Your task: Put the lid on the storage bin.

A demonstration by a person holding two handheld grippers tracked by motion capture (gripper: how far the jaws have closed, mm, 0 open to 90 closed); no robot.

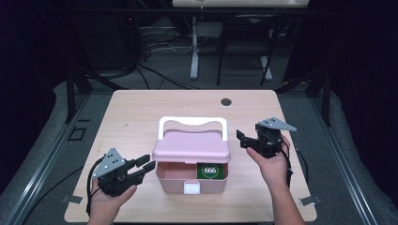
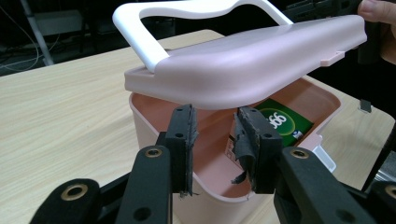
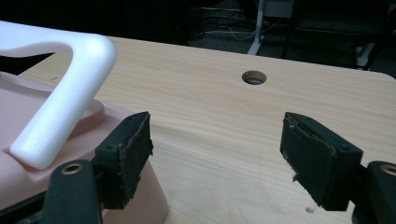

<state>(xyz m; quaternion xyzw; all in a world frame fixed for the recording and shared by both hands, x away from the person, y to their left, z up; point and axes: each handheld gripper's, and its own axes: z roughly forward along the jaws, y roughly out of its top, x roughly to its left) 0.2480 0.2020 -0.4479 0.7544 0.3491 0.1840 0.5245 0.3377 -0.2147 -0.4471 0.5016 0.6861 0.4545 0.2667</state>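
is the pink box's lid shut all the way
No, the lid sits raised and tilted above the pink box, leaving a gap through which a green packet shows inside.

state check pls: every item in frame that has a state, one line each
pink box: upright on the table, partly open.
lid: raised, front edge lifted off the box.
white handle: standing up above the lid.
white latch: undone, at the box front.
green packet: lying inside the box.
left gripper: open, jaws at the box's left rim.
right gripper: open, beside the lid's right end.
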